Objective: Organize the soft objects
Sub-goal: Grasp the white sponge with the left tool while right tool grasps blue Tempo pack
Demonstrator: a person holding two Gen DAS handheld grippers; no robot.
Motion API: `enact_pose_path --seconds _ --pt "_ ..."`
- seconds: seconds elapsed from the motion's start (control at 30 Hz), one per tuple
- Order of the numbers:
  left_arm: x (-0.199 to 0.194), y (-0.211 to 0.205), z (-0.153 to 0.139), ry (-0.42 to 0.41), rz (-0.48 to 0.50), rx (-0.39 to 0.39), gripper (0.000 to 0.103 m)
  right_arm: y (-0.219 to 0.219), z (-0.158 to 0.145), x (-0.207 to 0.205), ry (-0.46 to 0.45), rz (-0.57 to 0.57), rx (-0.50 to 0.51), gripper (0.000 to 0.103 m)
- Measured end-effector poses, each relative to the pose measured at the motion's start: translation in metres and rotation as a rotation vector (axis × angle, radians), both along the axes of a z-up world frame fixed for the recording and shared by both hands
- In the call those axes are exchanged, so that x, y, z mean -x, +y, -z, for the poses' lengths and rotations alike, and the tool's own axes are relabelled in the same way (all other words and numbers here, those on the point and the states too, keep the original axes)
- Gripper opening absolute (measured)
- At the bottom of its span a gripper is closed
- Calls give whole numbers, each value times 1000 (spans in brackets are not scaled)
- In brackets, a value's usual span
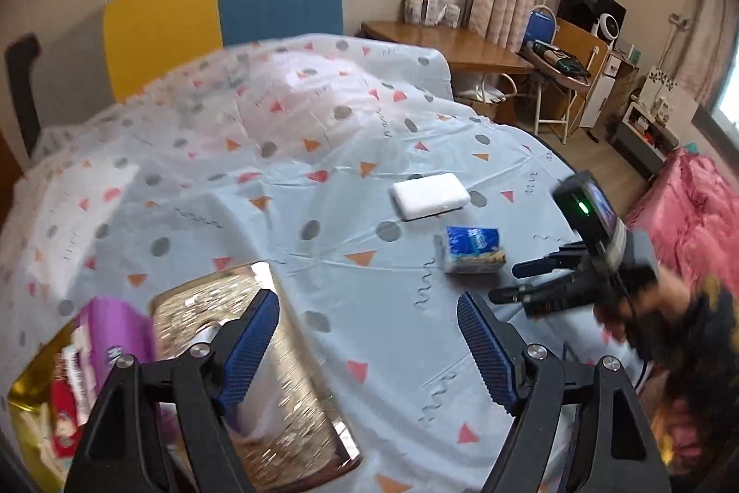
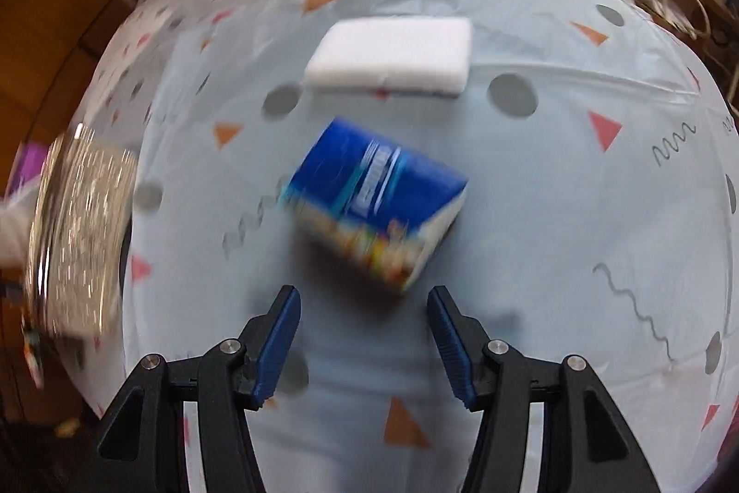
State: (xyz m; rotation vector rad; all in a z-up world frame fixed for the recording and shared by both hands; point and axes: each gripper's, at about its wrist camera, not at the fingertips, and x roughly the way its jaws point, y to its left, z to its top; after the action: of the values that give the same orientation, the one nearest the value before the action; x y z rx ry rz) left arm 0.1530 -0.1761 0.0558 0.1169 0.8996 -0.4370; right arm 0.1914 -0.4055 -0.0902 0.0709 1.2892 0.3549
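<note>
Table surface: a pale blue plastic tablecloth (image 1: 369,243) printed with grey dots, pink and orange triangles and dark squiggles, draped over the table and over a raised hump at the far side.

Item 1: a white rectangular foam sponge block (image 1: 430,196) lying flat on the cloth, toward the far side.

Item 2: a small blue soft pack of tissues with white lettering and a multicoloured band along one edge (image 1: 473,249), lying on the cloth just nearer than the white block, apart from it. In the right wrist view the pack (image 2: 376,203) sits skewed and motion-blurred, directly ahead of the fingertips, with the block (image 2: 392,55) beyond it.

Item 3: a gold, glittery rectangular tray (image 1: 286,391) at the near left of the table. It holds a purple soft pack (image 1: 115,331), a red-and-white pack (image 1: 67,414) and a white plastic-wrapped item, partly hidden by the gripper.

Left gripper (image 1: 369,347): black frame, blue ribbed pads, jaws spread wide, nothing between them; its left finger hangs over the tray, its right over bare cloth.

Right gripper (image 2: 365,343): jaws moderately apart, gripping nothing, the tissue pack just beyond the tips and untouched. From the left wrist view it (image 1: 517,283) hovers beside the pack, held by a person's hand (image 1: 646,317).

Background: yellow and blue chair backs, curtained window, wooden desk.
</note>
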Motion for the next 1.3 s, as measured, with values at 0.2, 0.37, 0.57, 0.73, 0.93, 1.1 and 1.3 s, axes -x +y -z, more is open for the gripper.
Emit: enact_pose_path --seconds 0.2,0.37,0.57,0.73,0.93,1.1,1.3 --pt "-35 -16 6 67 -40 13 80 23 -25 2 -219 -143 246 75" --pt "-59 -22 16 112 -67 0 80 57 -15 -25 -223 -346 432 81" --pt "-84 -47 26 110 -22 -93 82 59 3 -45 -196 -357 401 64" --pt "-108 -91 41 47 101 -231 90 14 -2 -34 -169 -143 345 59" --pt "-133 -146 88 -6 328 -419 90 -41 0 -18 -116 101 222 60" --pt "-146 -172 111 -65 464 -492 90 -39 2 -22 -109 78 240 61" --pt "-153 -195 132 -80 637 -508 90 -30 3 -15 -114 46 264 61"
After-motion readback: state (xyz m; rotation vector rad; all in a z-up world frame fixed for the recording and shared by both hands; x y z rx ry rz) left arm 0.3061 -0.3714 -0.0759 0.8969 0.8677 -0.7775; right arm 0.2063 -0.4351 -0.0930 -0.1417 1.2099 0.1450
